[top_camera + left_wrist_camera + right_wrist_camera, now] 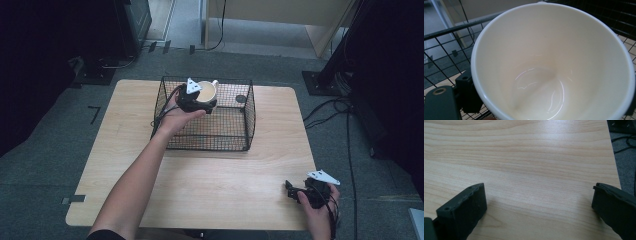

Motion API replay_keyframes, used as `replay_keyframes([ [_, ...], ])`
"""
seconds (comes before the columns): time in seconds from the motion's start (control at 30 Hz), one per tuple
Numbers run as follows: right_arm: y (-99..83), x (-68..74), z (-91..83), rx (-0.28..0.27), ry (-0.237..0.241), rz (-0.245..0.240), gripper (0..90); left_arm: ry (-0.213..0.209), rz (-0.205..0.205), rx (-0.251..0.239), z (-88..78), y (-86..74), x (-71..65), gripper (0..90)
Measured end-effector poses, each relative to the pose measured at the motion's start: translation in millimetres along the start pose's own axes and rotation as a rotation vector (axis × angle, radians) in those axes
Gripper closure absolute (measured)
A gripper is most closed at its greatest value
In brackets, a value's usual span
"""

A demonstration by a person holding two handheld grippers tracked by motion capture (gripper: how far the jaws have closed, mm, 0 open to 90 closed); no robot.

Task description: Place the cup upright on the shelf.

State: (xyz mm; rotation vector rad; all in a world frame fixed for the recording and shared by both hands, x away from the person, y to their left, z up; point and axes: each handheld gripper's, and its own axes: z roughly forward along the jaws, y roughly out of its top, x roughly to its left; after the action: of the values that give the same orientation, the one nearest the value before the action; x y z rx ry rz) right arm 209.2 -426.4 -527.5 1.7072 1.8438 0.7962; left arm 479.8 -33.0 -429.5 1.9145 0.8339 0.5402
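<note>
Mug [207, 90] clamped in left gripper [200, 102] jaws, held over wire basket [210, 142], not yet set down; right gripper [296, 192] wide open, idle on tabletop [225, 180].

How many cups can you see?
1. The white cup is held by the left gripper over the far left part of the wire basket. Nothing seems hidden behind it.

The white cup [554, 62] runs off the bottom and right edges of the left gripper view, hiding the right-hand jaw; the small dark item [241, 99] in the wire basket [248, 120] is too small to identify.
</note>
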Motion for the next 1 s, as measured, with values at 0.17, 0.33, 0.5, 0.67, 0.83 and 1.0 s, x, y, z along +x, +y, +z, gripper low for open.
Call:
replay_keyframes([
  [0.17,0.0,0.0,0.0,0.0,0.0,0.0,0.0,-0.021,-0.001,0.045,7.1,-7.1,-0.6,9.2],
  [0.33,0.3,-0.5,0.3,0.0,0.002,-0.001,0.0,-0.041,-0.027,0.094,16.0,-13.1,0.3,9.2],
  [0.5,0.3,-0.5,0.3,0.0,0.001,-0.001,0.0,-0.052,-0.029,0.114,20.2,-17.1,3.2,9.2],
  [0.67,0.3,-0.4,0.3,0.0,0.001,0.0,0.0,-0.056,-0.008,0.181,25.0,-23.0,2.8,9.2],
  [0.83,0.3,-0.5,0.3,0.0,0.001,-0.001,0.0,-0.06,0.031,0.23,27.7,-24.9,0.0,9.2],
  [1.0,0.3,-0.5,0.3,0.0,0.001,0.0,0.0,-0.083,0.044,0.23,27.9,-25.5,-1.8,9.2],
])
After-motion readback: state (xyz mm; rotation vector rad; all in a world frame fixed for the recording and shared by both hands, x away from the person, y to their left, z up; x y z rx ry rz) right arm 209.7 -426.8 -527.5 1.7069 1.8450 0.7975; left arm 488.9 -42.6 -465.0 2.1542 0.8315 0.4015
